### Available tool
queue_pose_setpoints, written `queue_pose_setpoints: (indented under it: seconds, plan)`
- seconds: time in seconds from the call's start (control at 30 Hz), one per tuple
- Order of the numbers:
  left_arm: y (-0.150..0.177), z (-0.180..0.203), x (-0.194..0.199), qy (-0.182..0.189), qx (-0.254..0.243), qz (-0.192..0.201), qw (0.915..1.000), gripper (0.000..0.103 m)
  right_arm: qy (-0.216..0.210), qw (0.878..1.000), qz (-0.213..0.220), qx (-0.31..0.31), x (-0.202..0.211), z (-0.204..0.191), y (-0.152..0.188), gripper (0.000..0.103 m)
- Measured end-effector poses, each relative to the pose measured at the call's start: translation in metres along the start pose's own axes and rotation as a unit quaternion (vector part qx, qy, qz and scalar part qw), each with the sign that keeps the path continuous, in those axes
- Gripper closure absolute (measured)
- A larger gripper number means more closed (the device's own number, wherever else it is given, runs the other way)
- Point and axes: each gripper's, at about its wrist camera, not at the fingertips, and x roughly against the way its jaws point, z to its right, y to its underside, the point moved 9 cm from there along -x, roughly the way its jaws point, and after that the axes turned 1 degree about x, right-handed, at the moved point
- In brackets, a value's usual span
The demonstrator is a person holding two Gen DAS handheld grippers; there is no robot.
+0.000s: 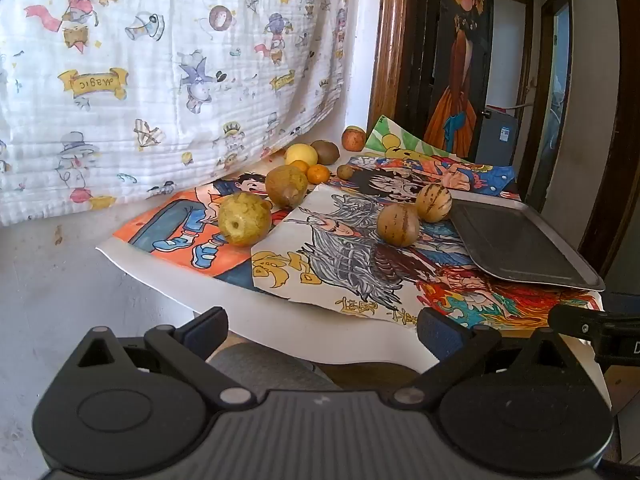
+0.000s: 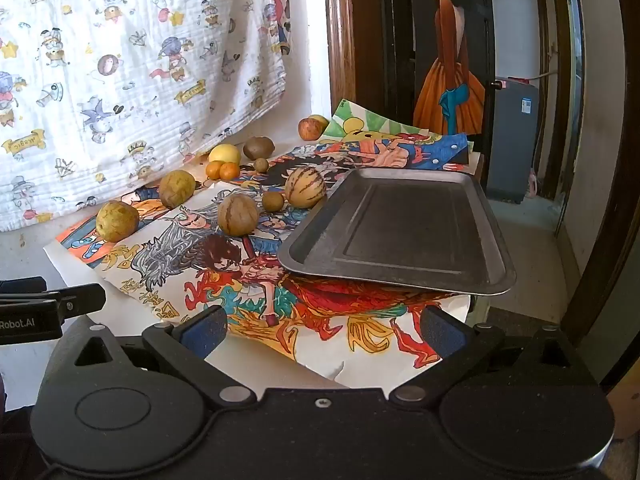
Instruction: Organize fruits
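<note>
Fruits lie scattered on a table covered with cartoon posters (image 1: 352, 256). Two yellow-green pears (image 1: 244, 220) (image 1: 286, 186) sit at the left, two striped pepino melons (image 1: 398, 225) (image 1: 433, 202) in the middle. Behind them lie a lemon (image 1: 301, 154), two small oranges (image 1: 318, 173), a kiwi (image 1: 325, 152) and an apple (image 1: 353, 138). An empty dark metal tray (image 2: 400, 228) rests at the right. My left gripper (image 1: 324, 332) and right gripper (image 2: 324, 332) both hang open before the table's near edge, holding nothing.
A patterned white cloth (image 1: 160, 72) hangs behind the table. A wooden door frame (image 1: 386, 40) and a dark doorway with a painted figure stand at the back right. The tray overhangs the table's right edge. The right gripper's side (image 1: 592, 328) shows in the left wrist view.
</note>
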Motion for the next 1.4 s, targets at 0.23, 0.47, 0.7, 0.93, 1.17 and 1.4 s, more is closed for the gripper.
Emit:
queue_pose_setpoints:
  seconds: [0.23,0.47,0.7,0.93,1.17,1.4]
  plan:
    - [-0.0001,0.0001,0.0001,0.000,-0.001,0.001,1.0000,0.000,0.000,1.000,0.000,0.000,-0.0002,-0.0003,0.0005,0.001]
    - [0.0001,0.0000,0.0000,0.000,-0.001,0.000,1.0000,0.000,0.000,1.000,-0.002,-0.001,-0.0014,-0.0001,0.0010,0.001]
    - [0.0001,0.0000,0.0000,0.000,0.000,-0.001,1.0000,0.000,-0.001,1.000,-0.004,-0.002,-0.0019,-0.0002,0.0016,0.001]
    - [0.0001,0.0000,0.0000,0.000,0.000,-0.001,1.0000,0.000,-0.001,1.000,-0.004,-0.002,-0.0022,-0.0002,0.0018,0.001]
    - [0.0002,0.0000,-0.0001,0.000,0.000,-0.001,1.0000,0.000,-0.001,1.000,-0.005,-0.002,-0.0022,-0.0003,0.0022,0.001]
    - [0.0002,0.0000,0.0000,0.000,0.000,-0.001,1.0000,0.000,-0.002,1.000,-0.006,-0.002,-0.0029,-0.0003,0.0021,0.001]
